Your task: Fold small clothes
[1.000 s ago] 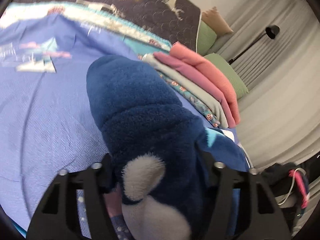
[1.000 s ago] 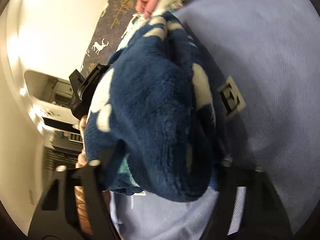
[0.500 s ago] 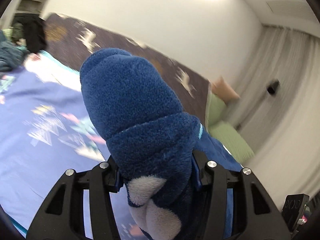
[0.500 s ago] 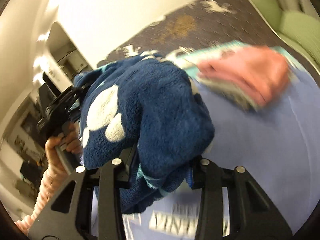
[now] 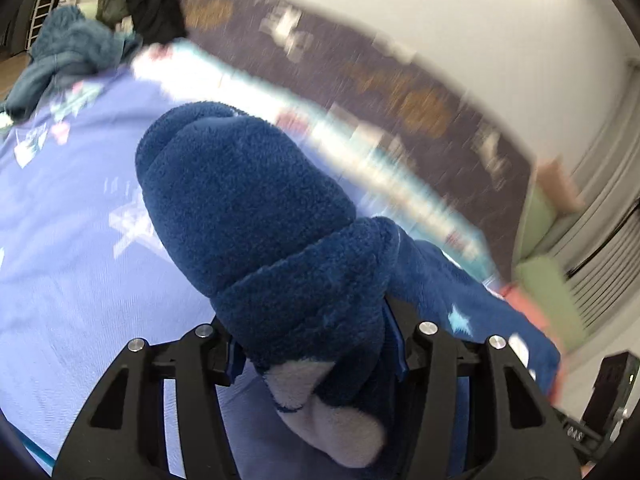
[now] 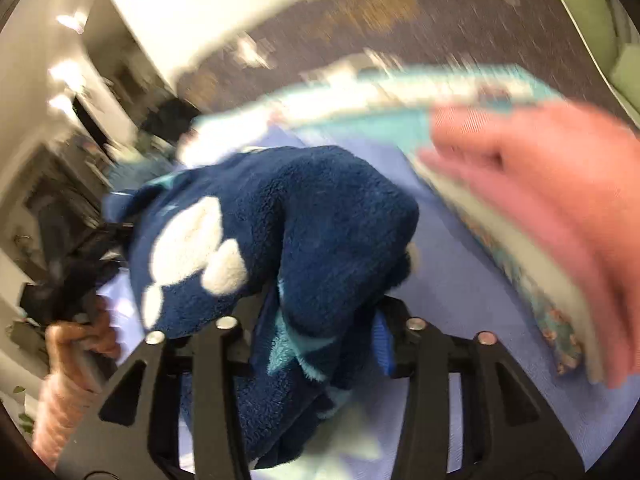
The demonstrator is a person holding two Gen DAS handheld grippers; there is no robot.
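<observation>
Both grippers, left [image 5: 316, 344] and right [image 6: 316, 328], clamped on folded navy fleece garment [image 5: 248, 216], mid-carry; next, set beside pink folded stack [image 6: 552, 216]

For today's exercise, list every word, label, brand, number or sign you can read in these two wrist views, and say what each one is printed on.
None can be read for certain.
White print on the blue bedspread: blurred, not readable.
Small pale marks on a black device at the lower right edge of the left wrist view: too small to read.
Dark blue fleece garment: only stars and white patches, no text.
Dark patterned fabric behind the bed: motion-blurred figures, no readable letters.
</observation>
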